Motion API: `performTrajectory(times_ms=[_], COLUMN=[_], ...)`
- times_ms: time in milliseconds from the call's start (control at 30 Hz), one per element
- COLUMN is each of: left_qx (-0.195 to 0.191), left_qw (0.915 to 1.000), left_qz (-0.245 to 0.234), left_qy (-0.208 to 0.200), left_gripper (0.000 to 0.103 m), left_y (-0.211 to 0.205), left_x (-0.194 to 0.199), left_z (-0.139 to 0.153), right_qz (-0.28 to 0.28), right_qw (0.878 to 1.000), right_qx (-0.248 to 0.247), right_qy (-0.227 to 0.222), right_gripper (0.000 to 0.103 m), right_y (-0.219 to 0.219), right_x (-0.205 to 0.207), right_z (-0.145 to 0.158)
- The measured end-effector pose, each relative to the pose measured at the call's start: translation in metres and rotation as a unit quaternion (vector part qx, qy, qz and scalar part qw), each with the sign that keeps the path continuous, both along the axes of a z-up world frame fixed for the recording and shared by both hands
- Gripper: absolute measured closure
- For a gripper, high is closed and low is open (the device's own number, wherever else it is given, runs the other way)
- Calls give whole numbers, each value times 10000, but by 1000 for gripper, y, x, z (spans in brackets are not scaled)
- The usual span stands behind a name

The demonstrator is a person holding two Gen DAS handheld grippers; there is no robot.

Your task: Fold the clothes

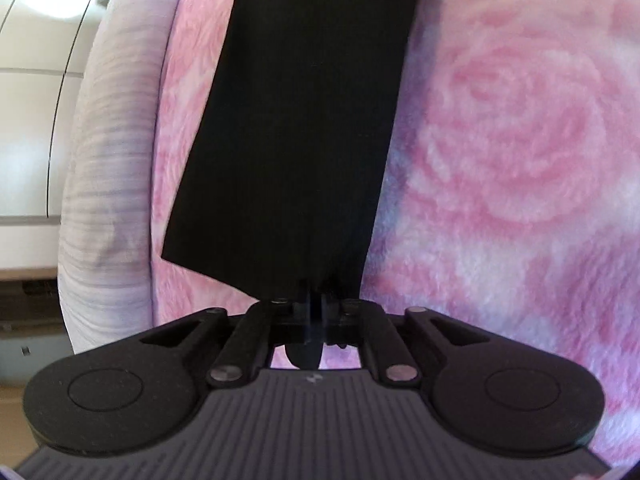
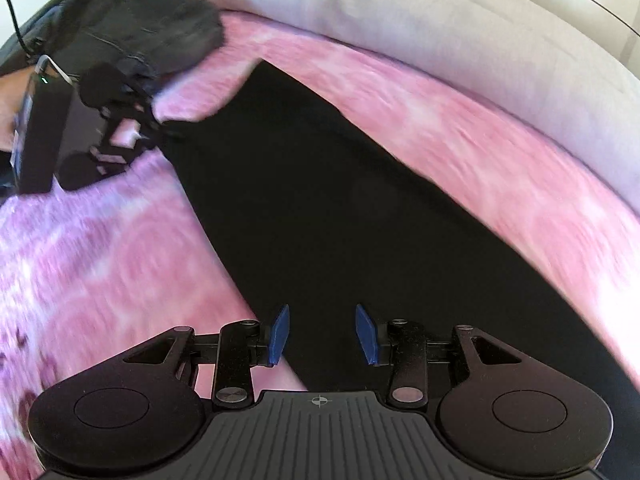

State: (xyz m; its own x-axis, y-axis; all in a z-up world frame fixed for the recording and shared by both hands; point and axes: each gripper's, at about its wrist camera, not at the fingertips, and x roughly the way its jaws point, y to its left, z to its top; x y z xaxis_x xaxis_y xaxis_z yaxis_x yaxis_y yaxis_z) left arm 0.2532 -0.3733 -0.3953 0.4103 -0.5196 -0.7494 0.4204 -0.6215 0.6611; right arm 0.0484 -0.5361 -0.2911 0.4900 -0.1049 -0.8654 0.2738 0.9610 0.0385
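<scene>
Black garment (image 1: 296, 120) end inside left tongs (image 1: 314, 312)

blanket (image 1: 520, 140): pink, fluffy, rose pattern, fills right of left-wrist frame | pillow (image 1: 108, 184): pale, striped, left of blanket | cabinet (image 1: 32, 80): cream panels, far left | cable (image 2: 14, 20): thin, black, upper left of right-wrist frame

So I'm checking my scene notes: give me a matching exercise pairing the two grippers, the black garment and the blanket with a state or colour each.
Things:
1. left gripper
2. right gripper
3. black garment
4. blanket

States:
A. pink rose pattern
B. lying flat in a long strip
C. jaws apart, nothing between the pads
D. shut on the garment's end

Pairs: 1-D, 2-C, 3-B, 4-A
</scene>
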Motion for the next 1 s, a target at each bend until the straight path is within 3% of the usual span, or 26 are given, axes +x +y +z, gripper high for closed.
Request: performTrajectory(times_ms=[300, 467, 500, 533, 633, 767, 867, 933, 1000], left_qx=[-703, -955, -988, -1020, -1132, -1110, -1076, -1075, -1107], left_qw=[9942, 9882, 9873, 9865, 9830, 9818, 9813, 9818, 9843], left_qz=[704, 981, 1009, 1038, 1140, 1202, 1239, 1228, 1087], left_qy=[413, 686, 721, 757, 887, 960, 1003, 976, 838], left_gripper=[86, 86, 85, 83, 79, 78, 77, 74, 73], left_y=[4, 4, 3, 2, 2, 2, 2, 7, 11], left_x=[0, 2, 4, 6, 8, 8, 6, 4, -1], left_z=[1, 3, 4, 5, 8, 6, 8, 10, 12], right_qz=[828, 1024, 956, 896, 718, 231, -163, -412, -647], right_qw=[9946, 9930, 9944, 9954, 9962, 9996, 9989, 9967, 9938], right_qx=[-313, -241, -185, -210, -492, -168, 71, 158, 230], right_qy=[-549, -530, -400, -269, -71, -85, -423, -679, -879], right_gripper=[62, 62, 70, 100, 103, 101, 89, 56, 45], right_y=[-31, -46, -50, -52, -60, -76, -77, -71, -63], right_x=[168, 244, 256, 263, 273, 274, 253, 224, 190], right_z=[-18, -38, -44, -49, -58, -70, -56, -44, -34])
